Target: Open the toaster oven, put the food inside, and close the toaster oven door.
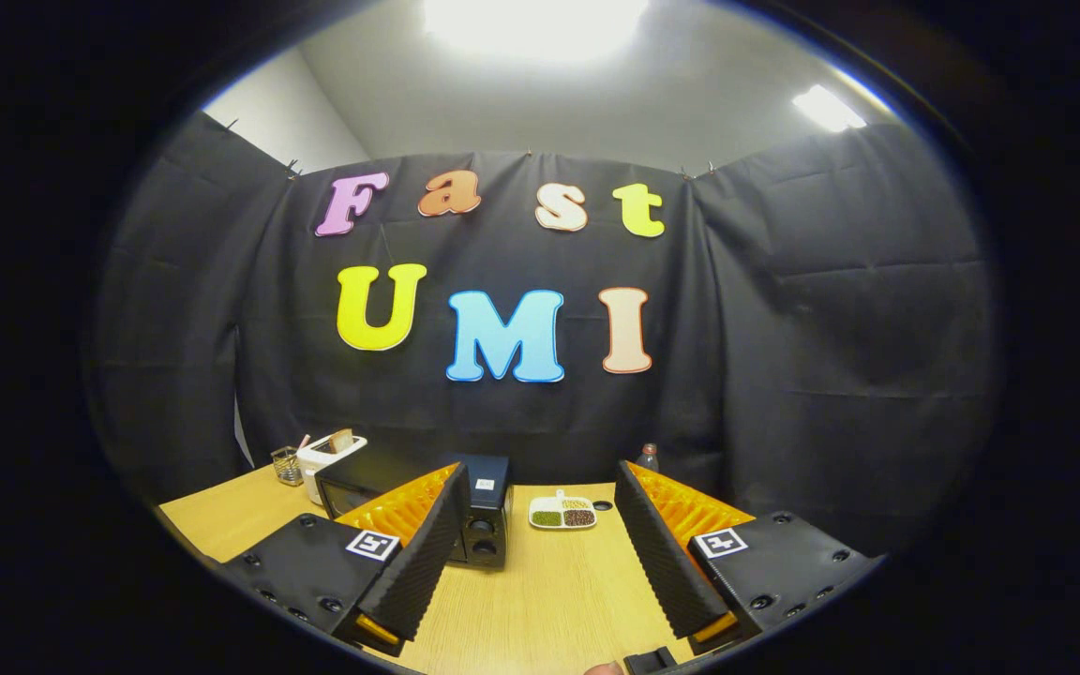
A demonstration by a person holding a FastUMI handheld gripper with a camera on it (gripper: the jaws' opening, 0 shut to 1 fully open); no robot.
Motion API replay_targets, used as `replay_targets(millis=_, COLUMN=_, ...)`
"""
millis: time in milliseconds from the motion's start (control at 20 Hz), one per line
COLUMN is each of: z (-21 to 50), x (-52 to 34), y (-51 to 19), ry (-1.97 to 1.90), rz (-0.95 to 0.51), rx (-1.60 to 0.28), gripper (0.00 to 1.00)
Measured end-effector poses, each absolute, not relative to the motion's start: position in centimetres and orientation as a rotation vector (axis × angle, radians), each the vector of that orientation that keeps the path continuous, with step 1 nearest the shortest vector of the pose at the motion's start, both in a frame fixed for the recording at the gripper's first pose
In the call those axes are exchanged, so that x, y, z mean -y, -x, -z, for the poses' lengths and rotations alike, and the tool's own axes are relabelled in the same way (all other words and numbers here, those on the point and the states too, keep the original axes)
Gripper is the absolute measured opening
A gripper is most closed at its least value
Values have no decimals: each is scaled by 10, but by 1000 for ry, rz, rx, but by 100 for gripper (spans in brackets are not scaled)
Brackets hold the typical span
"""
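My gripper is open above the wooden table, with nothing between its fingers. Its black ridged pads and orange backs frame the scene. The black toaster oven stands just beyond the left finger, which hides part of it. Two knobs show on its right end, and its dark front looks closed. Ahead, between the fingertips and to the oven's right, sits a small white divided dish holding green and brown food.
A white pop-up toaster with a slice in it and a small glass stand at the back left of the table. A bottle rises behind the right fingertip. Black cloth walls close the booth.
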State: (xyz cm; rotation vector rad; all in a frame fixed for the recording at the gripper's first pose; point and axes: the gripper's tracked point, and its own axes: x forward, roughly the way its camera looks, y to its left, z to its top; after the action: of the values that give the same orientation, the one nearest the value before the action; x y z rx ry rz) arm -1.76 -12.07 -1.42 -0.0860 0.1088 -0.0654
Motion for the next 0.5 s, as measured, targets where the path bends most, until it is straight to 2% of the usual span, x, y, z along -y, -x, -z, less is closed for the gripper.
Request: replay_targets(millis=500, z=19, x=112, y=15, ry=9, rz=70, rx=-117, gripper=98)
